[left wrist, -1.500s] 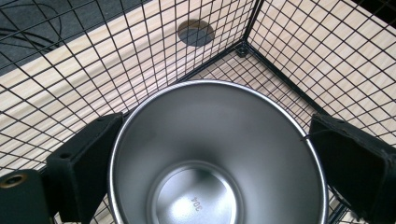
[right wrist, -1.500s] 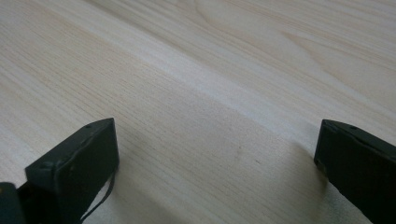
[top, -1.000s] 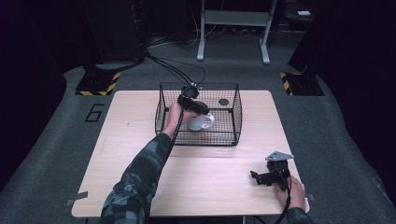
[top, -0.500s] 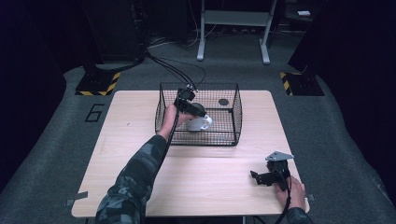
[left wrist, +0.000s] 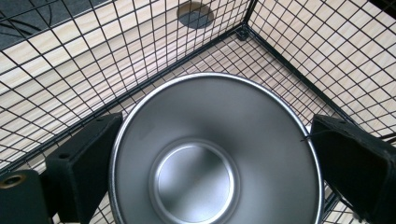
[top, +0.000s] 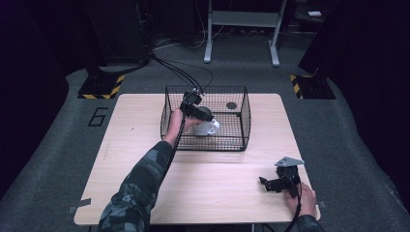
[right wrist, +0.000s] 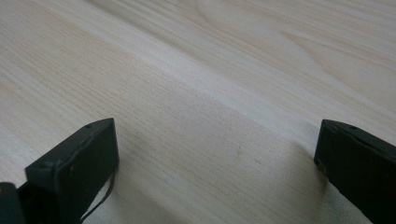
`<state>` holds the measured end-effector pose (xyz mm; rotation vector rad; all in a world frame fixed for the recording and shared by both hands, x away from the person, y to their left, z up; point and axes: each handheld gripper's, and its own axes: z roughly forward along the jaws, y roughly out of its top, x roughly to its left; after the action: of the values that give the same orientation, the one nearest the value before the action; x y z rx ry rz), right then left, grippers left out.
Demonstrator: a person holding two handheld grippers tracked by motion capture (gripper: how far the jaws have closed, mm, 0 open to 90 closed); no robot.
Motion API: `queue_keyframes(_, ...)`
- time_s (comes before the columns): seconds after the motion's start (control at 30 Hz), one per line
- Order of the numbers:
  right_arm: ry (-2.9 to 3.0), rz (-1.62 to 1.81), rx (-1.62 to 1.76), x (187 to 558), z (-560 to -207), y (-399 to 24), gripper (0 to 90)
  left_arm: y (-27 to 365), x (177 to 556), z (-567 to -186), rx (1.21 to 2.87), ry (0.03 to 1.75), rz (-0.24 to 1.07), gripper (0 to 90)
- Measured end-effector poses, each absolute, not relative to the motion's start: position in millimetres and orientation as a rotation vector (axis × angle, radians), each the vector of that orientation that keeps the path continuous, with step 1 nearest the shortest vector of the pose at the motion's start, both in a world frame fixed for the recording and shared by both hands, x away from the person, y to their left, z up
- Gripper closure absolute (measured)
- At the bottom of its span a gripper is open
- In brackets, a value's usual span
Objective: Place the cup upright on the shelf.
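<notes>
A black wire basket (top: 244, 116) stands on the wooden table (top: 145, 121) at its far middle. My left gripper (top: 196, 112) reaches down into it, shut on a shiny metal bowl (top: 208, 127). In the left gripper view the bowl (left wrist: 215, 154) opens toward the camera, and both pads (left wrist: 88, 158) press against its rim, with the left gripper (left wrist: 210, 163) above the basket floor (left wrist: 261, 60). Near the front right edge, my right gripper (top: 276, 182) rests low over the table. The right gripper (right wrist: 215, 158) is open, with bare wood (right wrist: 210, 70) between its jaws.
A small dark disc (top: 231, 105) lies in the basket's far right corner, also seen as the disc (left wrist: 195, 14) beyond the bowl. Basket walls (left wrist: 327, 56) close in around the left gripper. The floor around the table holds stand legs (top: 241, 29) and yellow-black striped bases (top: 101, 87).
The left gripper and bowl have shifted only slightly inside the basket. The right gripper has stayed where it was.
</notes>
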<state>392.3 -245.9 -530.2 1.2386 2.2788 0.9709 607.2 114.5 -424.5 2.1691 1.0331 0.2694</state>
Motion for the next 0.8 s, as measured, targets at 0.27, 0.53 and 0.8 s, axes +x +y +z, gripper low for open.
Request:
queue_keyframes(0.27,2.279,0.971,1.239,392,-530,-246,0.0,117,604,-416,2.147,1.031,0.253,0.7)
queue_keyframes(0.53,2.282,0.967,1.233,392,-530,-246,0.0,125,589,-395,2.149,0.989,0.265,0.1)
queue_keyframes(0.8,2.281,0.968,1.233,392,-530,-246,0.0,135,563,-369,2.128,0.905,0.299,0.0)
